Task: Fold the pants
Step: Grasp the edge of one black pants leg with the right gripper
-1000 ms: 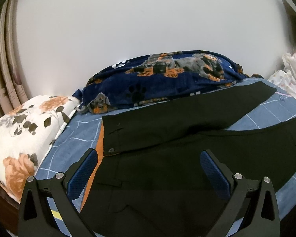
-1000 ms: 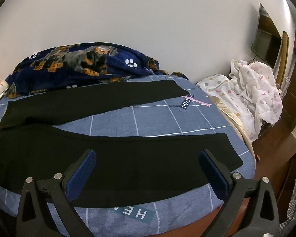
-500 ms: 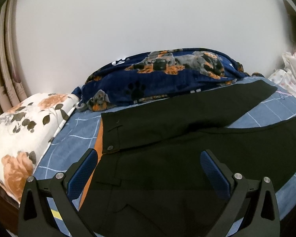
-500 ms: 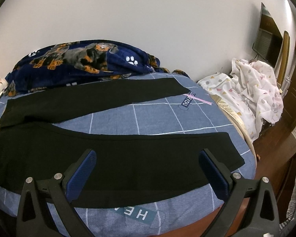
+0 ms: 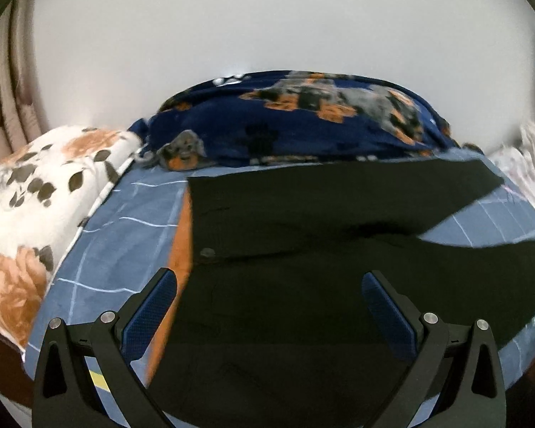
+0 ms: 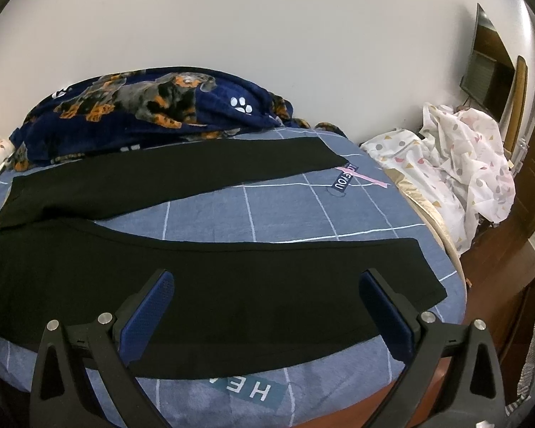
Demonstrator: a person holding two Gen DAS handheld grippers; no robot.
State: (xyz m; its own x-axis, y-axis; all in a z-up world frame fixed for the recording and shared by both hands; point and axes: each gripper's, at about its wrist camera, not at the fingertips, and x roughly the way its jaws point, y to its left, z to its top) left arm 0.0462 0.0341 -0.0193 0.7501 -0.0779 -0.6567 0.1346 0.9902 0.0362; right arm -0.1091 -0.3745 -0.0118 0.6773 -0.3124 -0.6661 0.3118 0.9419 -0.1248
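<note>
pants: black pants (image 6: 203, 278) spread flat on the bed (image 6: 285, 214), legs apart in a V; waist end toward the left, cuffs toward the right
waistband: button (image 5: 207, 251) visible at waist edge, orange lining strip (image 5: 182, 242) showing along it
near leg: runs across the front edge of the bed, cuff near the right edge
far leg: lies just in front of the blue dog-print blanket (image 6: 153, 107)
left gripper (image 5: 269, 306): fingers wide open, nothing held, above the waist area; contact with the cloth can't be told
right gripper (image 6: 267, 303): fingers wide open, empty, over the near leg
surroundings: floral pillow (image 5: 35, 214) left of the waist; white patterned sheet pile (image 6: 456, 164) off the bed's right side
</note>
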